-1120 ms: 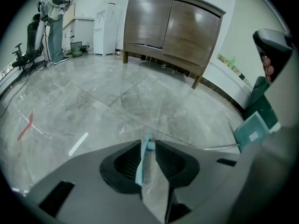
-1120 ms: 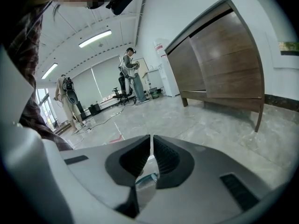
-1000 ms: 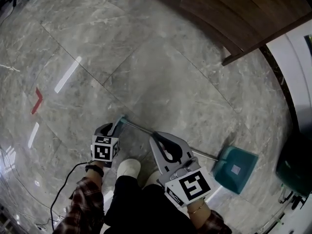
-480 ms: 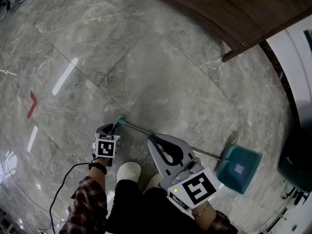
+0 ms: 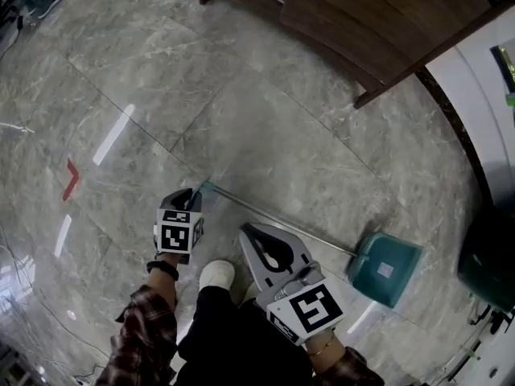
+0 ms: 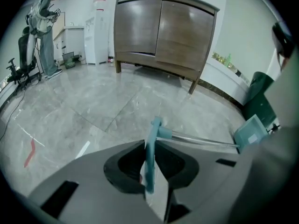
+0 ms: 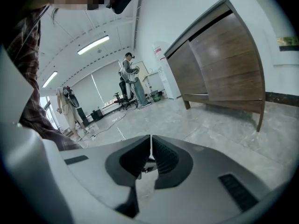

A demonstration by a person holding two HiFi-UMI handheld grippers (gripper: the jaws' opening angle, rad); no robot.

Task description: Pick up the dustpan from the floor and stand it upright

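- Head view: grey marble floor (image 5: 265, 135), brown cabinet (image 5: 362, 14) along top edge.
- Lower left: left gripper (image 5: 195, 195), jaws clamped on teal handle end (image 5: 204, 187) of dustpan (image 5: 378, 264).
- Thin metal rod (image 5: 282, 225) slanting from handle end to teal pan (image 5: 388, 272) at right; dustpan lying low, not upright, pan at floor level.
- Lower middle: right gripper (image 5: 248, 232), below the rod in frame, not on it.
- White shoe (image 5: 216, 276) between the grippers, plaid sleeve (image 5: 149, 336) behind left one.
- Red mark (image 5: 71, 179) on floor at left, dark green bin (image 5: 491, 264) at right edge.
- Left gripper view: left gripper (image 6: 150, 171) closed tight on handle end (image 6: 150, 153), teal strip standing up between the pads.
- Rod (image 6: 201, 140) out to the right, ending at pan (image 6: 252, 130) beside green bin (image 6: 259, 99).
- Cabinet (image 6: 163, 36) straight ahead, white dispenser (image 6: 99, 27) left of it, person (image 6: 44, 27) standing far left, red mark (image 6: 29, 153) on floor (image 6: 93, 97).
- Right gripper view: right gripper (image 7: 150, 155) with jaws pressed together, nothing between, no dustpan in frame.
- Cabinet (image 7: 224, 64) at right, person (image 7: 131, 80) standing far back, plaid sleeve (image 7: 32, 92) at left edge.
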